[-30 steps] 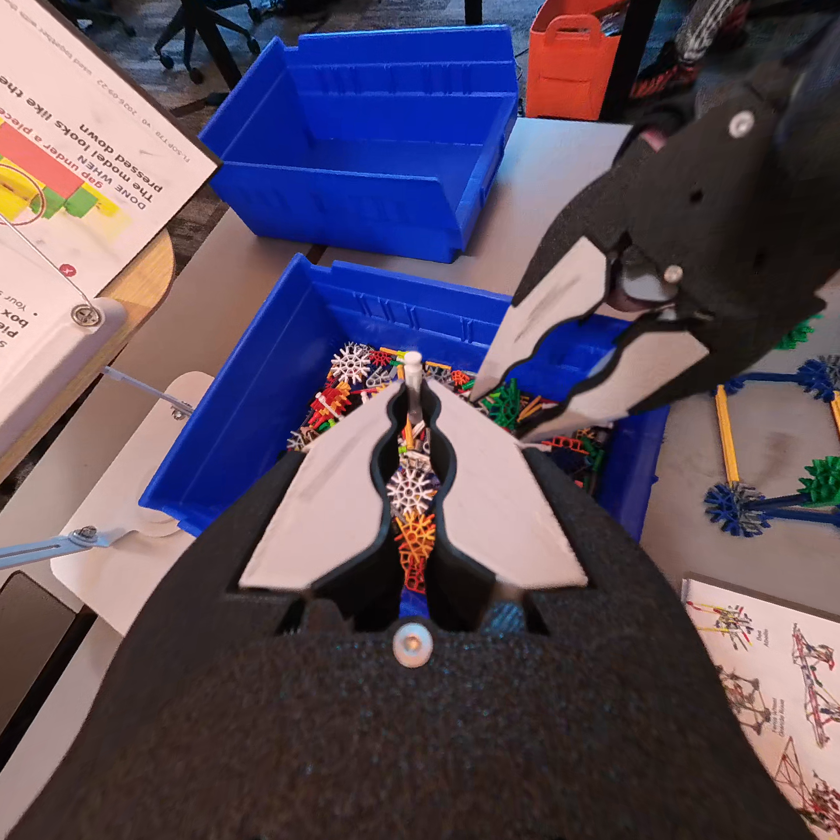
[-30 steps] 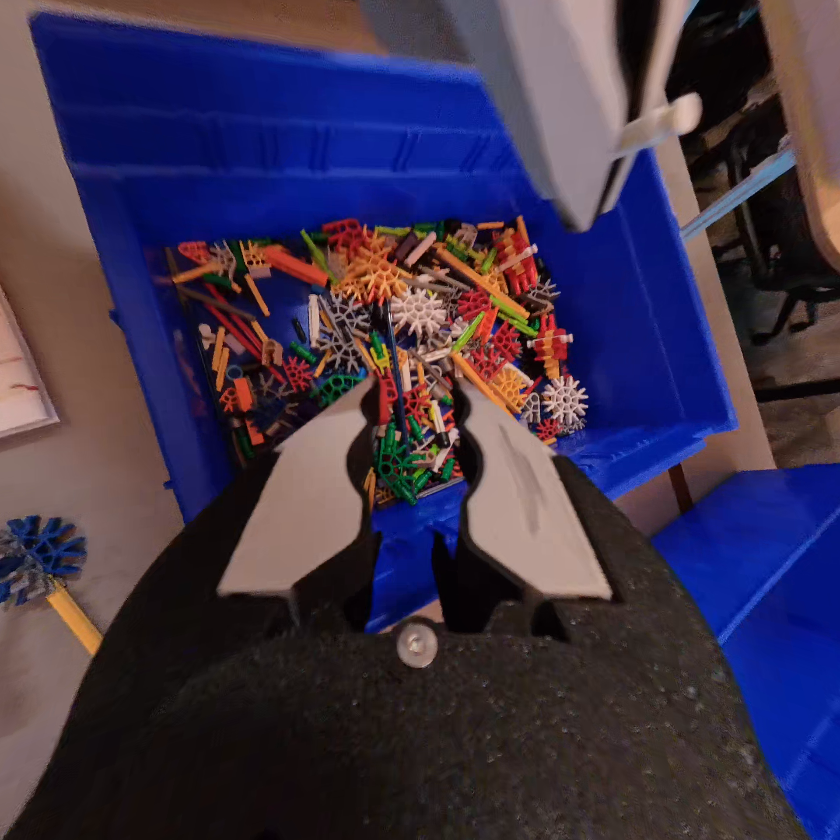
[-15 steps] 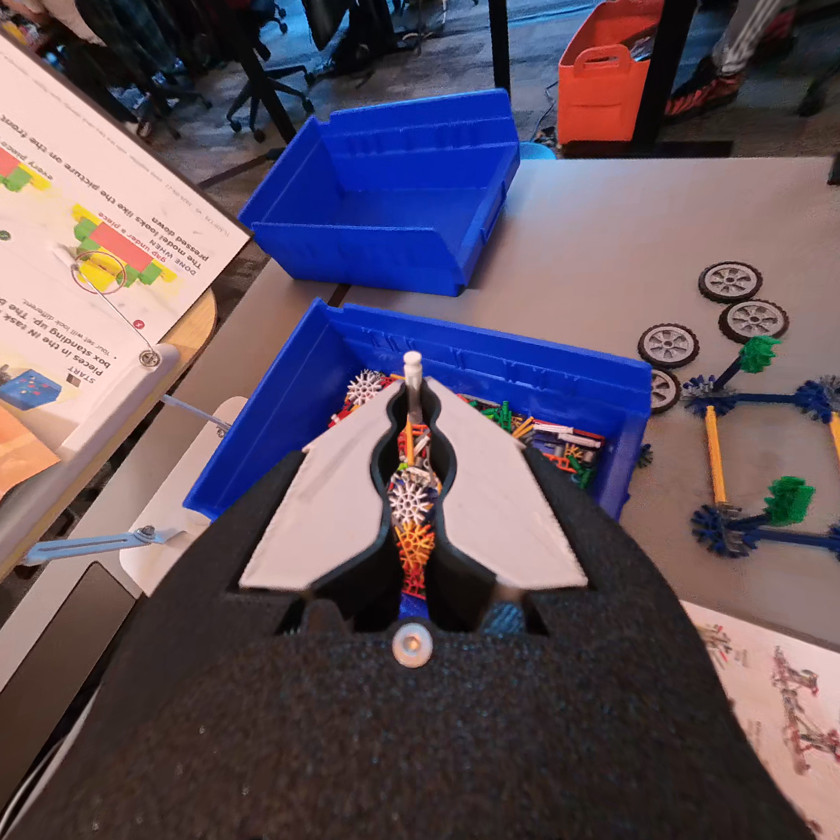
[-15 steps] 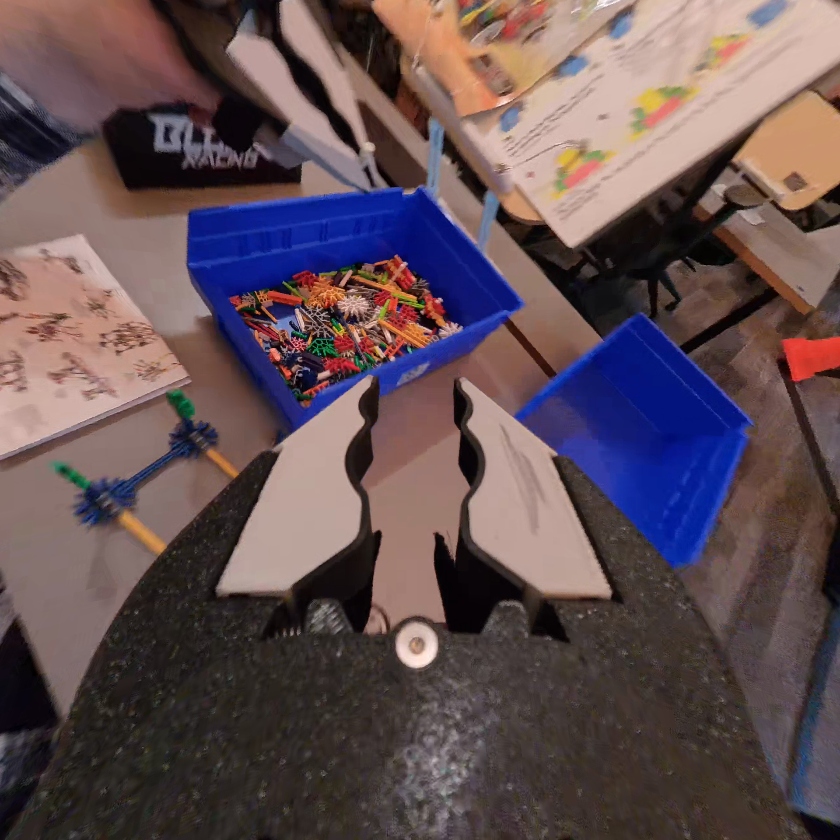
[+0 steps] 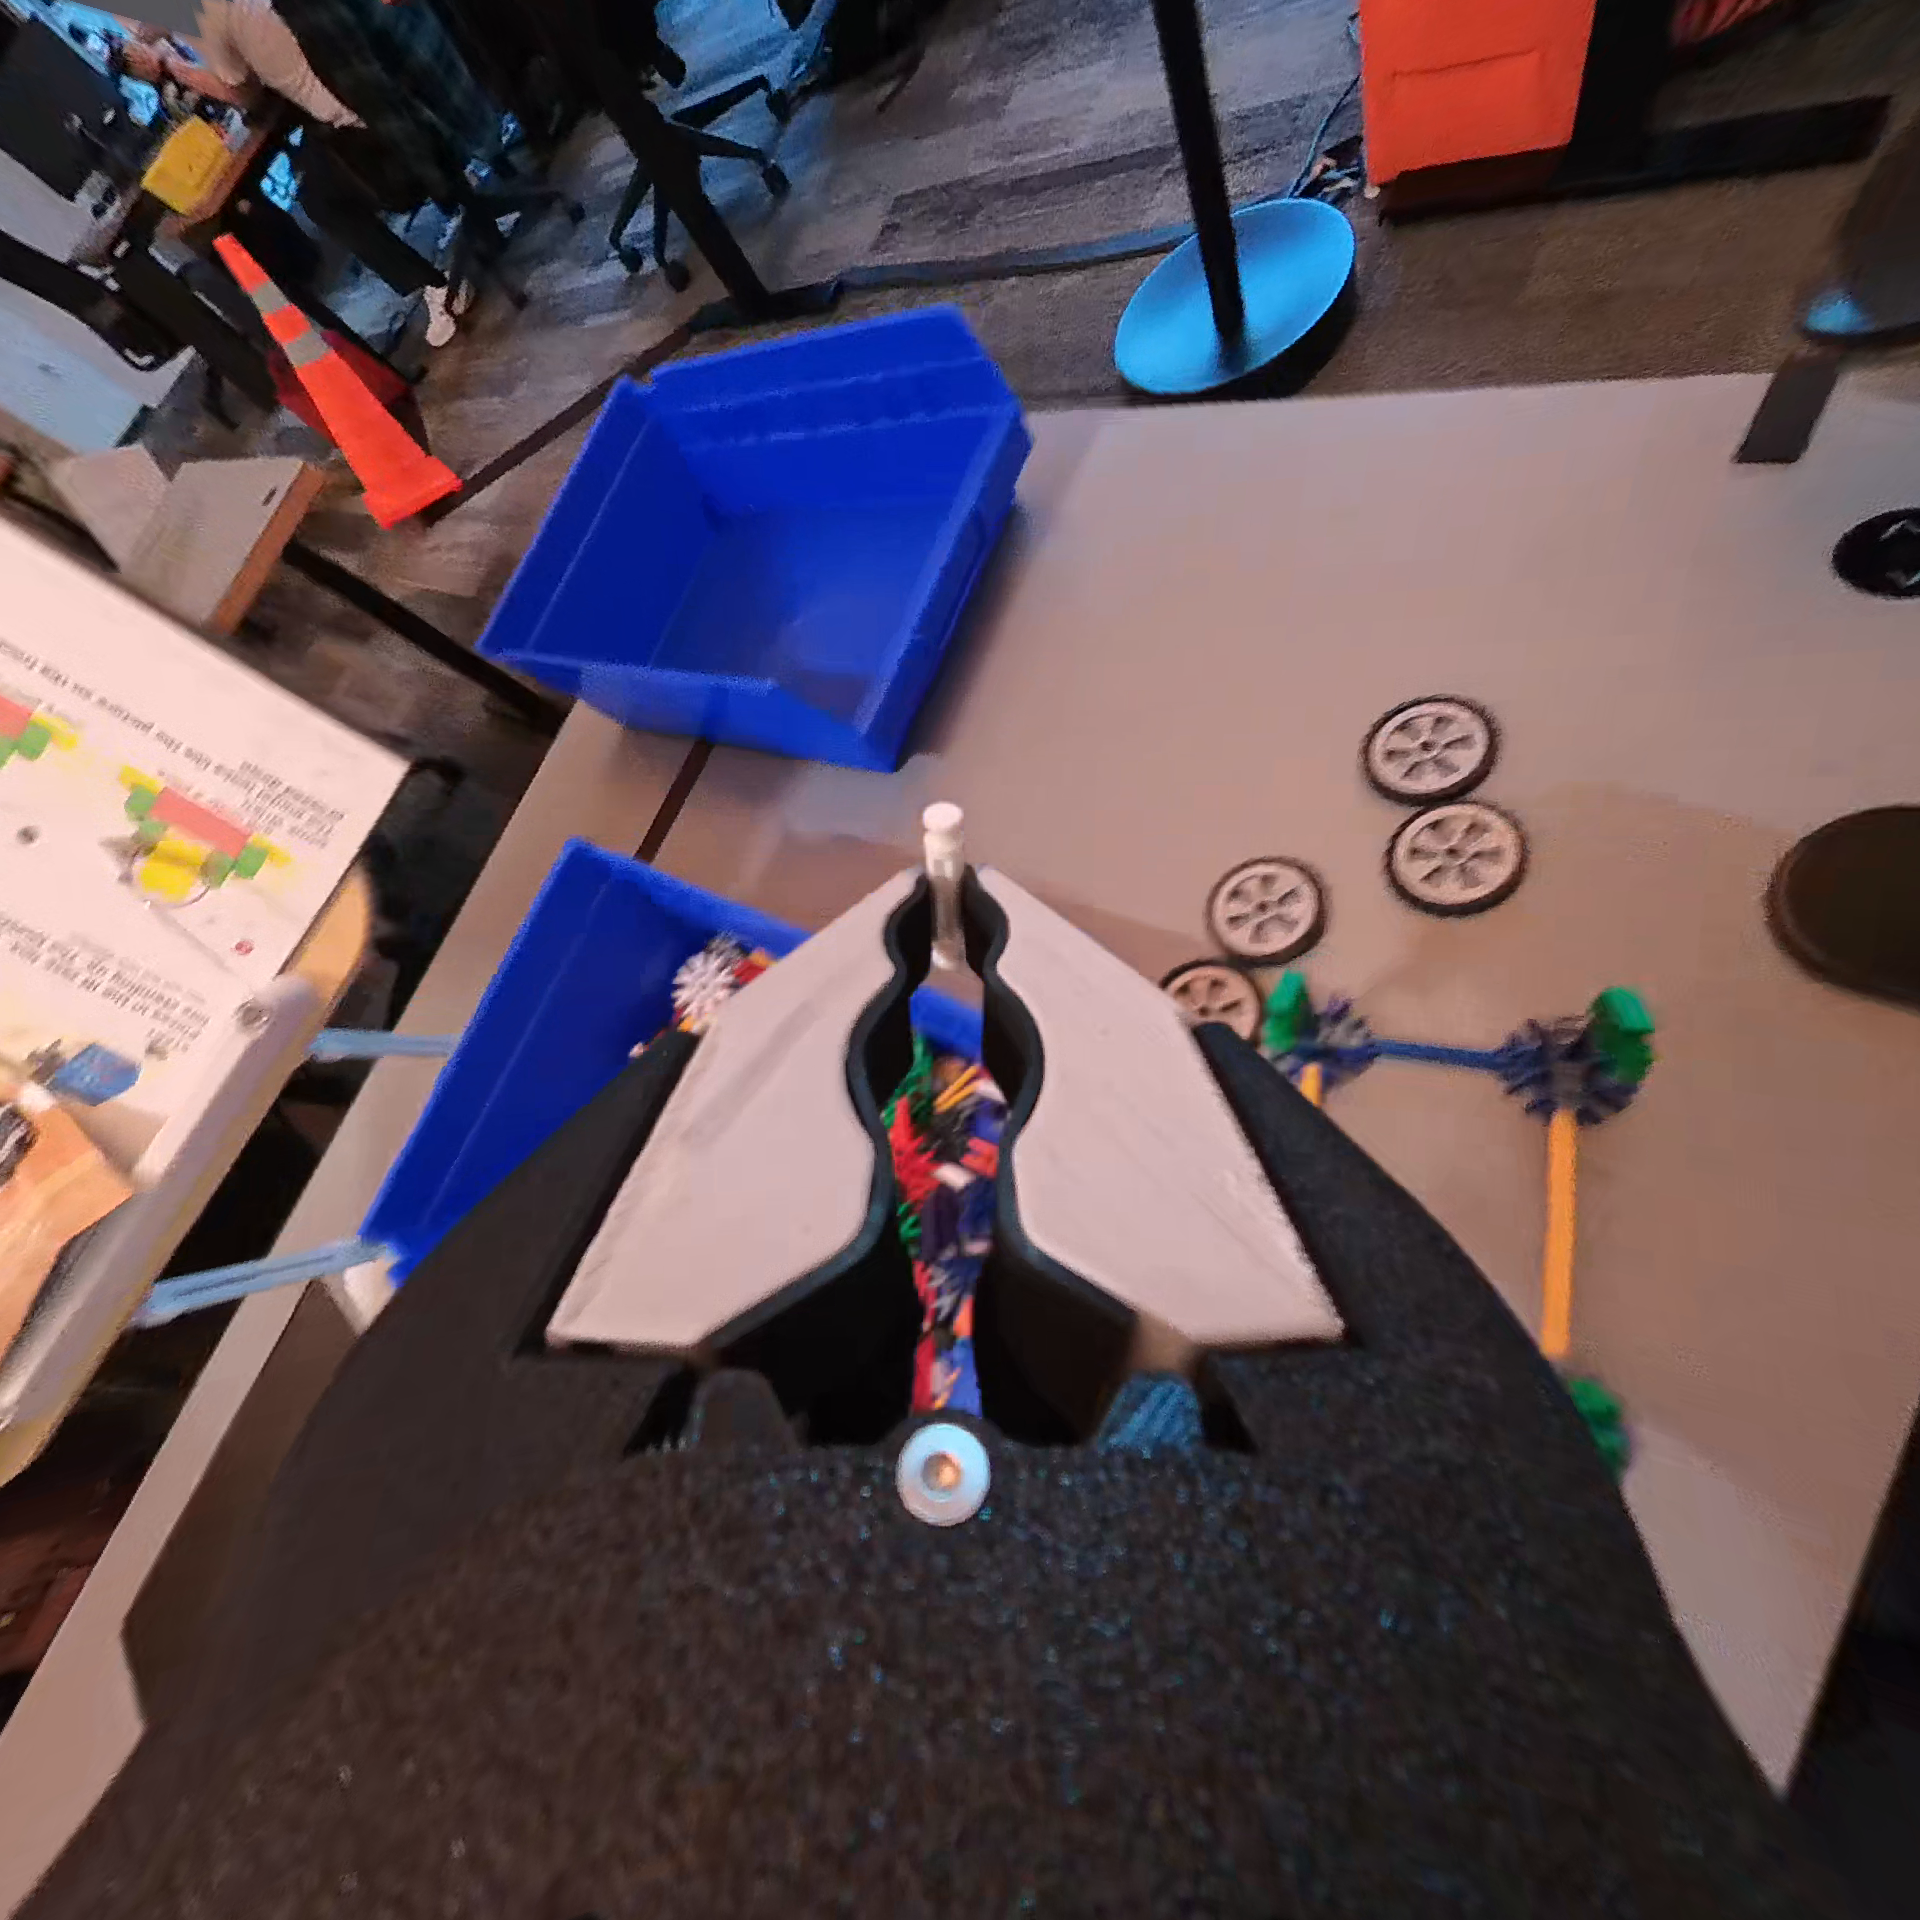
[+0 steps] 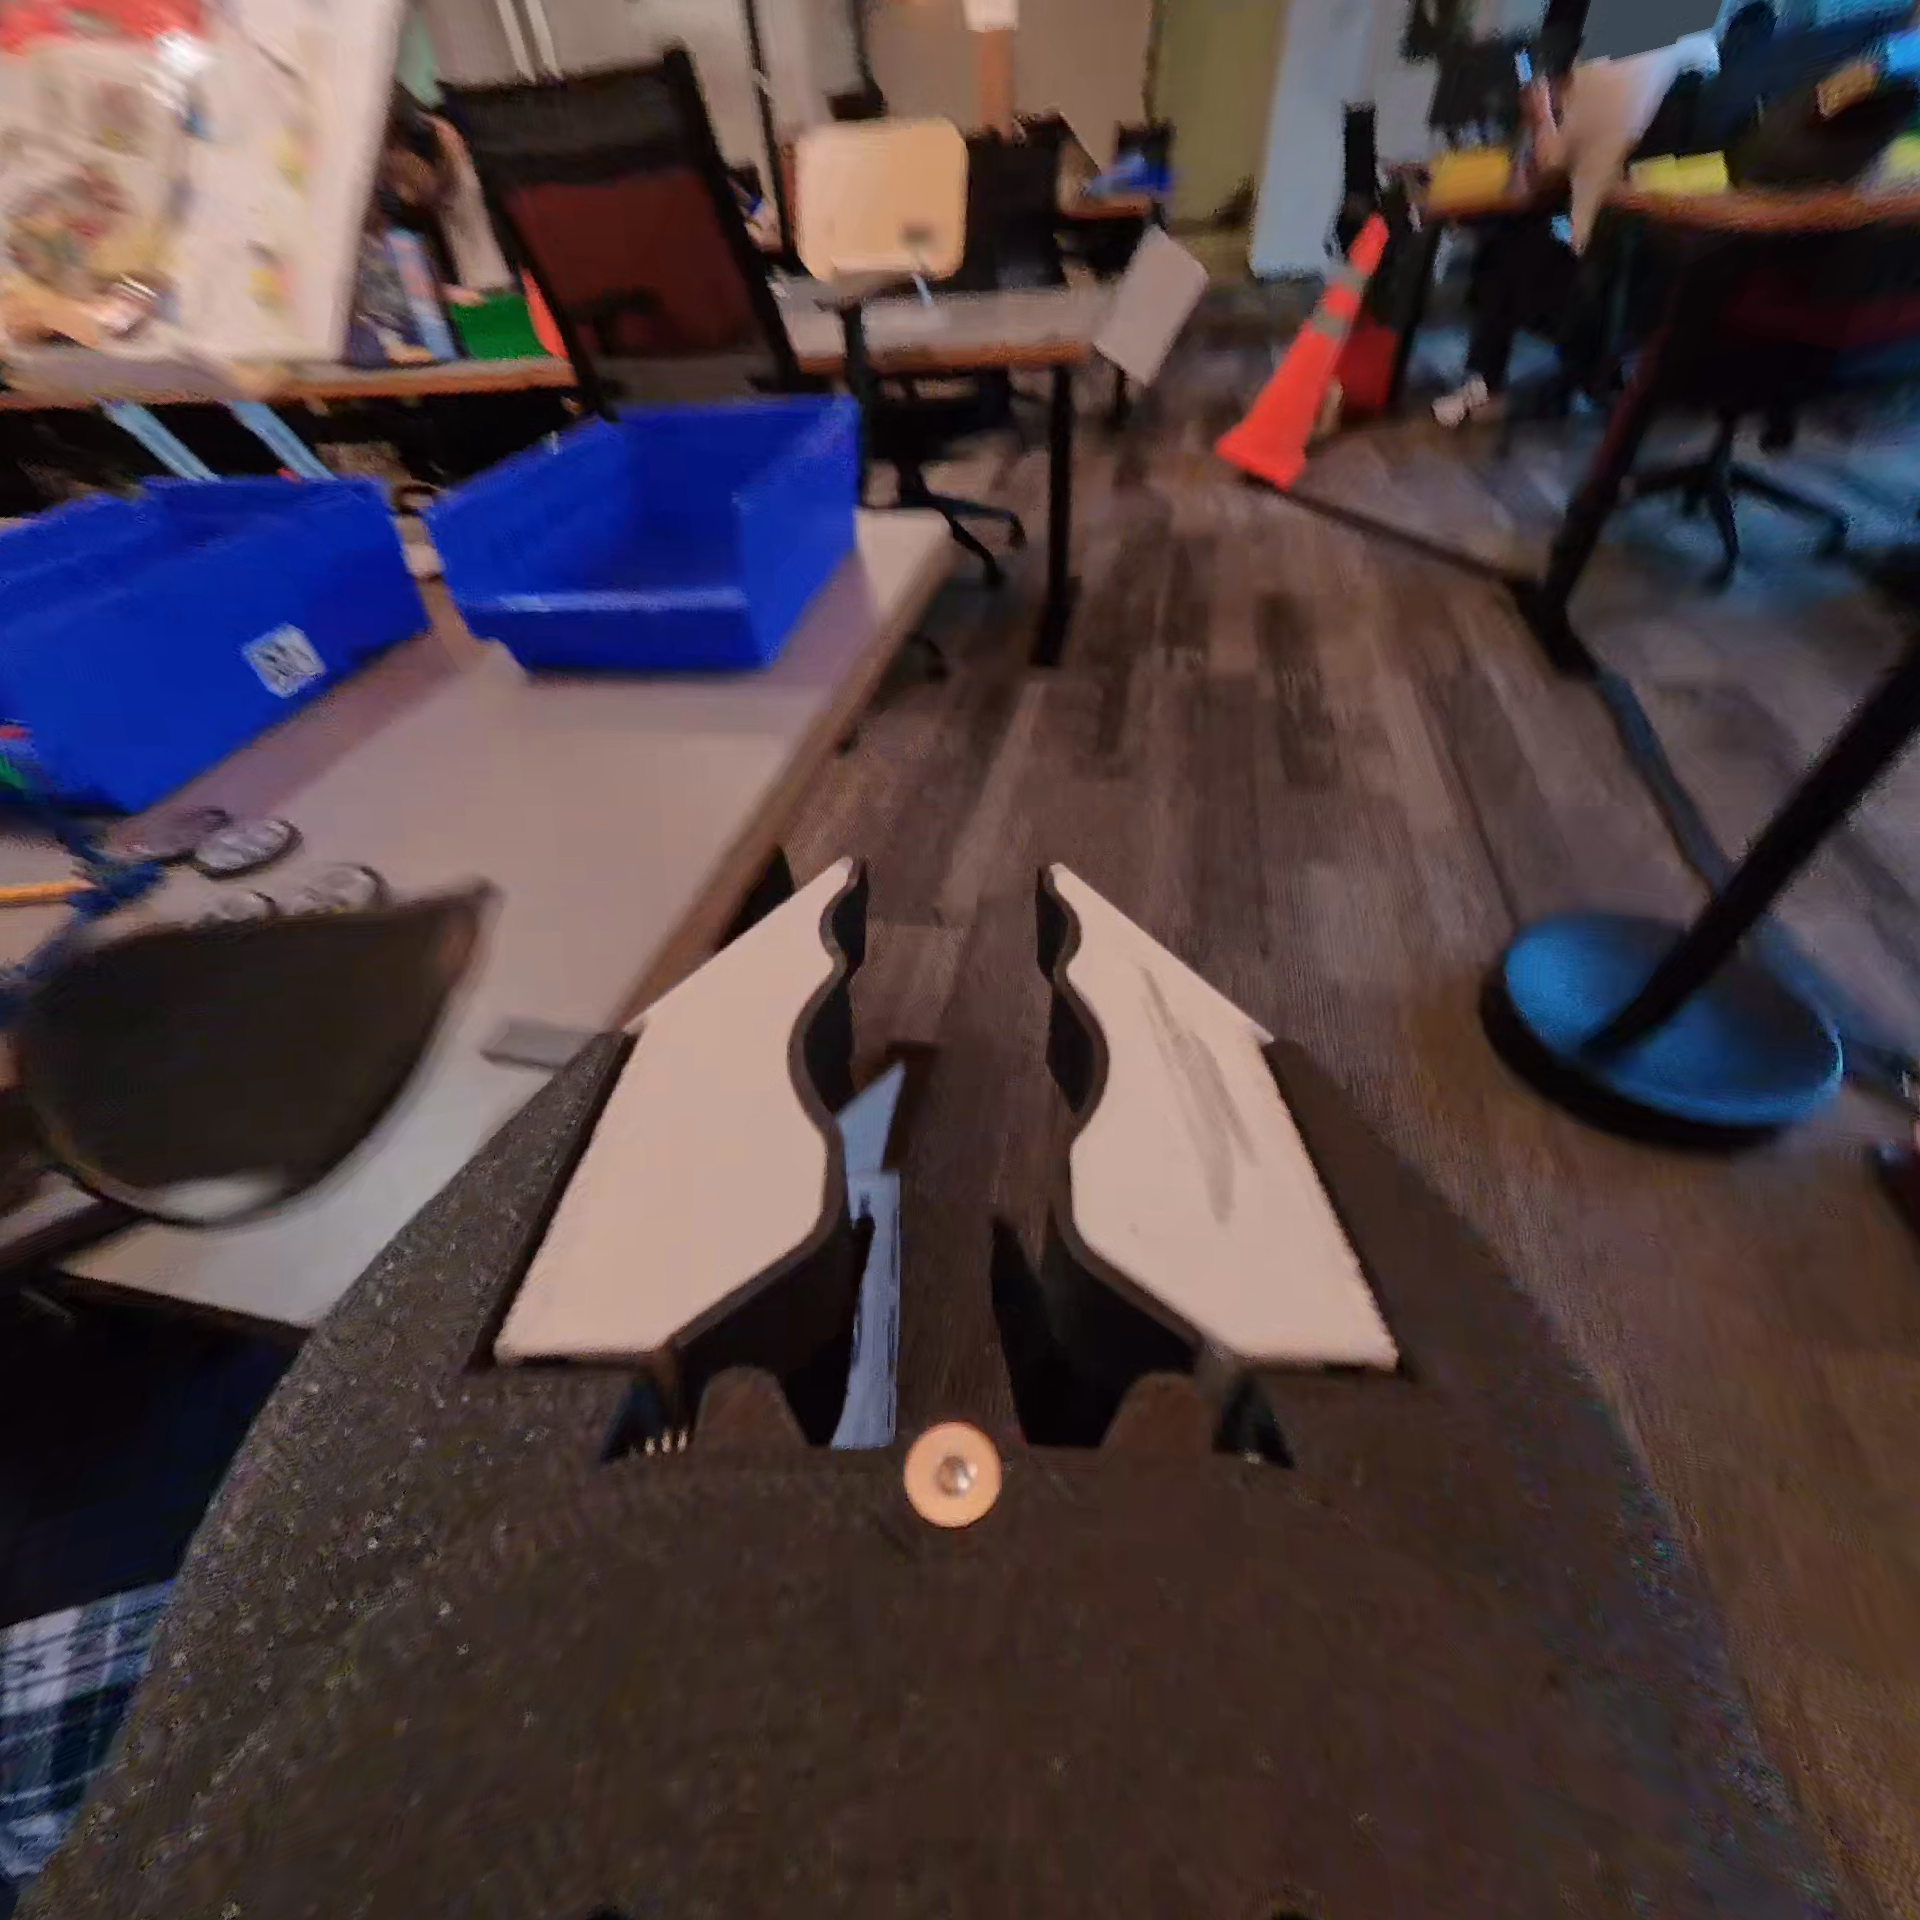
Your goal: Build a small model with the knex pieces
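Note:
My left gripper (image 5: 948, 883) is shut on a short white rod (image 5: 941, 831) that sticks out past its tips. It hangs above the far rim of the blue bin (image 5: 520, 1049), which holds mixed coloured construction pieces. To its right on the table lies a partly built frame (image 5: 1455, 1051) of blue connectors, green caps and yellow rods. My right gripper (image 6: 951, 873) is open and empty, pointing out over the floor beyond the table edge. The left gripper also shows in the right wrist view (image 6: 239, 1039) as a dark blur.
An empty blue bin (image 5: 779, 551) stands at the table's far left edge. Several grey wheels (image 5: 1429, 748) lie on the table. A tilted instruction board (image 5: 156, 831) stands at the left. On the floor are an orange cone (image 6: 1299, 384) and a stanchion base (image 6: 1662, 1039).
My left gripper has risen and moved back and right from the parts bin, still holding the white rod. My right gripper has left the bin and swung away to face the floor.

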Motion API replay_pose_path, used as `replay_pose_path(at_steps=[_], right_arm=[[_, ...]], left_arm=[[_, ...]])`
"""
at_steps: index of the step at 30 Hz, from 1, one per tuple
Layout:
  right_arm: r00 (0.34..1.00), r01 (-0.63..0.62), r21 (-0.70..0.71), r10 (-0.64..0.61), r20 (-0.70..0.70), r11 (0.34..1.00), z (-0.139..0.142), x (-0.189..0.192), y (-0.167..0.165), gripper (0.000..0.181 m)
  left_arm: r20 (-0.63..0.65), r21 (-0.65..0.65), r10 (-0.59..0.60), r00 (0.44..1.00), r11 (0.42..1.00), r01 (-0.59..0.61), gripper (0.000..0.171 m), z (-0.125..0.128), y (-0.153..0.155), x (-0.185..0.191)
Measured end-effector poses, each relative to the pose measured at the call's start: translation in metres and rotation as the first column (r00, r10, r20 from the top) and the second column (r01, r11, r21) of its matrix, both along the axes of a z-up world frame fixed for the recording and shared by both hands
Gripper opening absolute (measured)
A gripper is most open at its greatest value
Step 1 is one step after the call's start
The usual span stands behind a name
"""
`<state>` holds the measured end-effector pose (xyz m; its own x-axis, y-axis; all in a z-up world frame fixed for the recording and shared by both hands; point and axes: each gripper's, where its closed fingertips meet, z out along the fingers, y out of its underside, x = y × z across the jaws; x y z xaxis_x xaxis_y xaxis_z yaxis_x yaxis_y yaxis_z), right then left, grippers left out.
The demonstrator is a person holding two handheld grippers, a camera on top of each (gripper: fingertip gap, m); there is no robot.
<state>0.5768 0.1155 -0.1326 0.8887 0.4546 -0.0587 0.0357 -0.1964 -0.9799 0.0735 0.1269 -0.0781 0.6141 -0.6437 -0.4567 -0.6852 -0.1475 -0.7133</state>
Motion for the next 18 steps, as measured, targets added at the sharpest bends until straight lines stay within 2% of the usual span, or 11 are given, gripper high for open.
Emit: replay_pose_path(at_steps=[3,7,11,14,18], right_arm=[[0.994,0.098,-0.114,-0.104,-0.047,0.989,-0.074,0.054,-0.002,0.032],[0.976,0.168,-0.267,-0.198,-0.09,0.949,-0.168,0.102,-0.005,0.032],[0.972,0.204,-0.434,-0.234,-0.016,0.878,-0.264,0.131,-0.014,0.032],[0.952,0.259,-0.581,-0.306,0.017,0.772,-0.341,0.161,-0.037,0.032],[0.94,0.213,-0.719,-0.34,-0.035,0.661,-0.429,0.164,-0.073,0.032]], left_arm=[[0.029,-0.012,-0.043,0.999,0.999,0.043,0.002,-0.014,-0.008,0.048],[0.006,-0.028,-0.097,0.995,0.995,0.097,0.003,-0.044,-0.017,0.103],[0.038,-0.056,-0.145,0.989,0.988,0.147,0.003,-0.068,-0.02,0.14],[0.047,-0.08,-0.177,0.983,0.98,0.18,0.003,-0.083,-0.022,0.163],[0.092,-0.093,-0.211,0.973,0.971,0.22,0.002,-0.095,-0.028,0.195]])
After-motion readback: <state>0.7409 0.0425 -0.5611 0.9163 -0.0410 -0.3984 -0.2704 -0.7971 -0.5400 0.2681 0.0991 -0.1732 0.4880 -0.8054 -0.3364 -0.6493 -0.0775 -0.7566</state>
